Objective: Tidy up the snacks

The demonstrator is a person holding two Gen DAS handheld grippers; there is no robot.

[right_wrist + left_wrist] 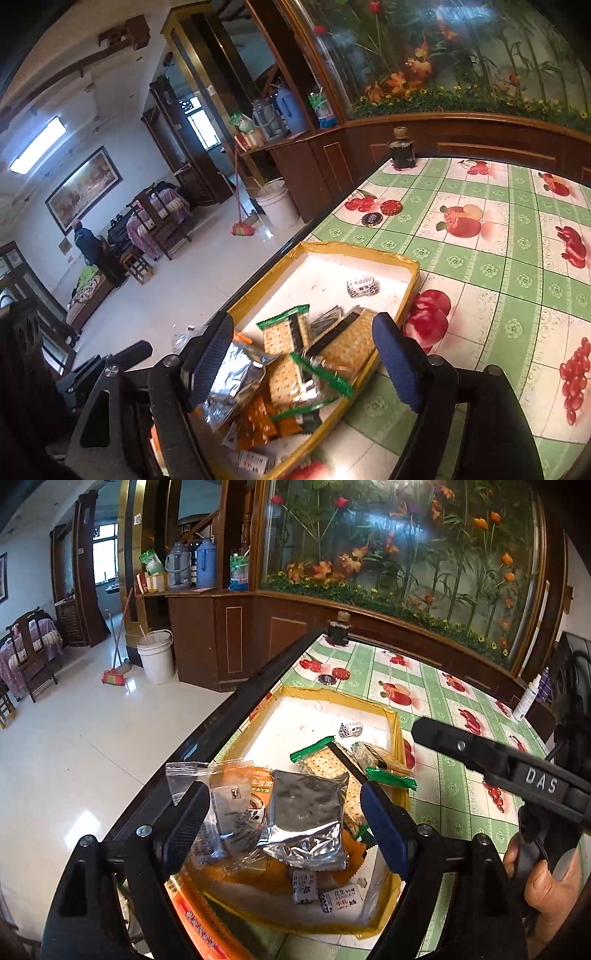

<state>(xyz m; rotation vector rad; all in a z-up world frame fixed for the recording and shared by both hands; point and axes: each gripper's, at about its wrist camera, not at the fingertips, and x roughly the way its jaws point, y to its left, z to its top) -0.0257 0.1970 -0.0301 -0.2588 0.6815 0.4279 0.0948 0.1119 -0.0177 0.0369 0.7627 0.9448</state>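
Silver foil packet [306, 819] faces the left view; a distant person [90, 245] appears only rightward.

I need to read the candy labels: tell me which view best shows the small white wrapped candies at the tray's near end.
Left wrist view: two small white wrapped candies lie unobstructed with print visible. In the right wrist view, one white packet shows at the bottom edge, blurred and partly cut off.

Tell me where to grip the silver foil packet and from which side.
Grip the silver foil packet across its two side edges, coming from above. It lies flat on top of the pile in the tray, puffed in the middle, so its sides are free; the open left gripper already straddles it.
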